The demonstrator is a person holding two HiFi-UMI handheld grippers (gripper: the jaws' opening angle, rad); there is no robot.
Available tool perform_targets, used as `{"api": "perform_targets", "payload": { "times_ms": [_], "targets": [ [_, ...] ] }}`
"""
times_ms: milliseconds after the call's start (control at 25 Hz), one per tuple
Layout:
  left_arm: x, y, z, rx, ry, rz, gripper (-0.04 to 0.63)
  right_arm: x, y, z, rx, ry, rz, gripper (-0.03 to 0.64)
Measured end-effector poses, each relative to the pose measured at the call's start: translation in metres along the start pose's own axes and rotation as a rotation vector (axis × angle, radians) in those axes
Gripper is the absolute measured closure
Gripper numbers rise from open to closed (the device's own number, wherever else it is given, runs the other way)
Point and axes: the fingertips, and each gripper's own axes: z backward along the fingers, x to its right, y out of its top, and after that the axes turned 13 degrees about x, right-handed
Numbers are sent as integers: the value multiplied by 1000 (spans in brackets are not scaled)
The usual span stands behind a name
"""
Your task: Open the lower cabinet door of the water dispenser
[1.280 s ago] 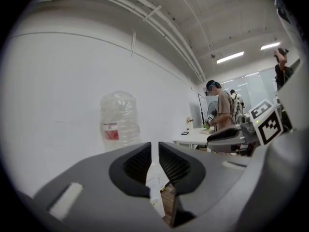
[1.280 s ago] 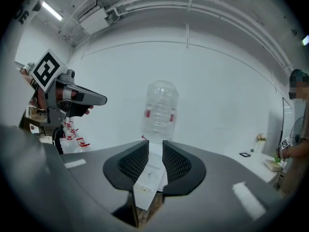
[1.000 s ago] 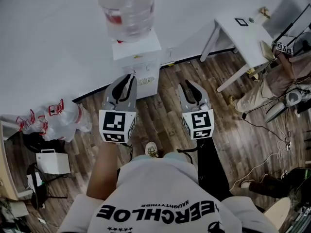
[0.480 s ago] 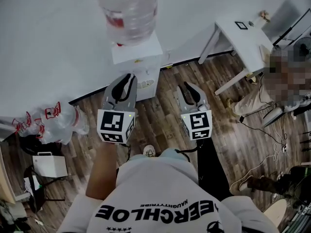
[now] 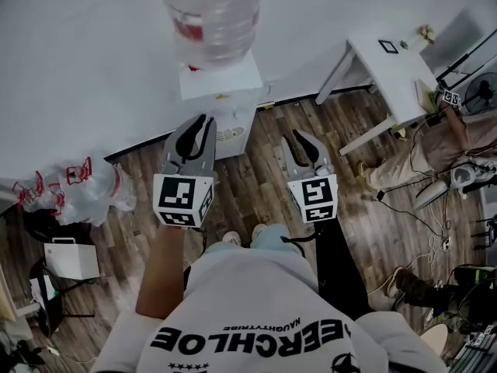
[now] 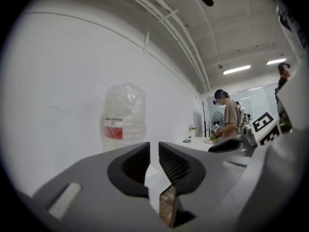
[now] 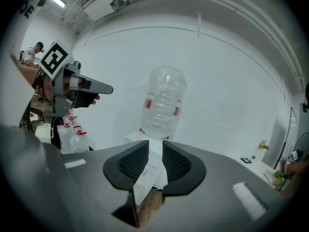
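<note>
Left gripper (image 5: 203, 120) (image 6: 154, 149): jaws a narrow slit apart, nothing between them. Right gripper (image 5: 303, 138) (image 7: 155, 146): same, slightly parted, empty, touching nothing. Water dispenser (image 5: 221, 88) (image 7: 150, 166) stands upper centre of the head view against the white wall, bottle (image 5: 211, 14) (image 6: 124, 117) on top. Its front panel (image 5: 237, 134) faces both grippers; the door seam is too small to make out. A strip of bare wood floor (image 5: 260, 173) separates the tips from the panel. Empty jugs (image 5: 93, 189) sit at far left, white table (image 5: 388, 61) at upper right.
</note>
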Motion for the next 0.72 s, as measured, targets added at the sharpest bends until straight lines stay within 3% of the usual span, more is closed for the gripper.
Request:
{"api": "perform_targets", "payload": {
  "times_ms": [200, 480, 720],
  "targets": [
    [-2, 2, -8, 28, 19, 26, 538, 5, -4, -8, 0, 32, 8, 548],
    [-14, -16, -37, 27, 94, -15, 537, 18, -24, -48, 15, 135, 1, 548],
    [-20, -33, -90, 19, 181, -45, 537, 60, -38, -104, 28, 238, 11, 548]
  ]
}}
